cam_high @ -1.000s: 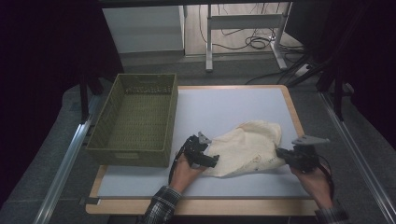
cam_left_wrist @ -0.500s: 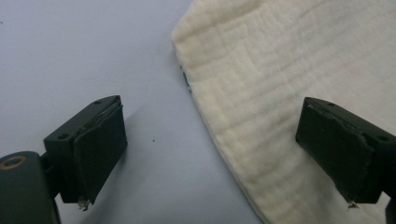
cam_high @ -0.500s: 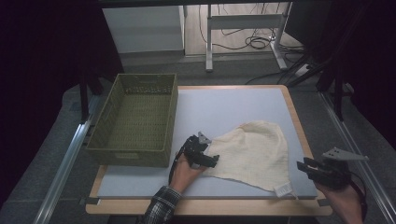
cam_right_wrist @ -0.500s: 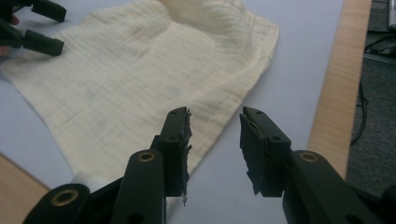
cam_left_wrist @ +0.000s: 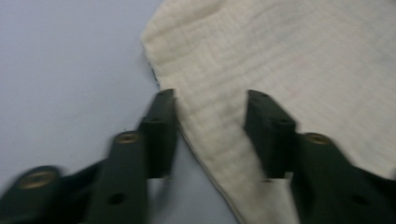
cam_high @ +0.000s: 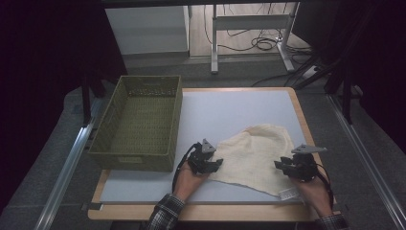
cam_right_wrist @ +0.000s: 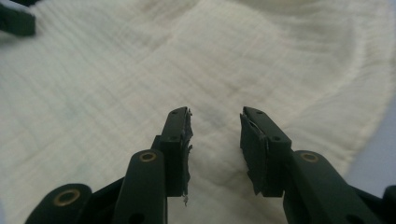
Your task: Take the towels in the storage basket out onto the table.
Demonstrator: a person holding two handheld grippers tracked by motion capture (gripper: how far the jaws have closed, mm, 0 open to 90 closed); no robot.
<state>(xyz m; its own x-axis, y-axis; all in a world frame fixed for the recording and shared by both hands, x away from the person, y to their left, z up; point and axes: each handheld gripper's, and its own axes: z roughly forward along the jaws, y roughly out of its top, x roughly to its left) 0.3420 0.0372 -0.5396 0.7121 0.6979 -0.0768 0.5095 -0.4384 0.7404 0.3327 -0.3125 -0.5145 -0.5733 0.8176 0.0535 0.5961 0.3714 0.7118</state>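
Observation:
A cream cloth (cam_high: 253, 153) lies spread on the white table top (cam_high: 230, 105), a small white label at its near right corner. My left gripper (cam_high: 216, 164) rests at the cloth's left edge. In the left gripper view its jaws (cam_left_wrist: 212, 98) have just been closing and stand apart astride that edge of the cloth (cam_left_wrist: 289, 56), without pinching it. My right gripper (cam_high: 281, 166) hovers over the cloth's right part. Its jaws (cam_right_wrist: 215, 116) have just been opening, and nothing is between them but the flat cloth (cam_right_wrist: 187, 56) below.
A green woven basket (cam_high: 131, 160) stands empty on the table's left side, close to my left hand. The wooden table rim (cam_high: 306, 124) runs along the right. Desk legs and cables lie on the floor beyond.
My right gripper pulled the cloth's right side out toward the near right, let go, then came back left over the cloth. The cloth lies flatter and wider. The left hand stayed put.

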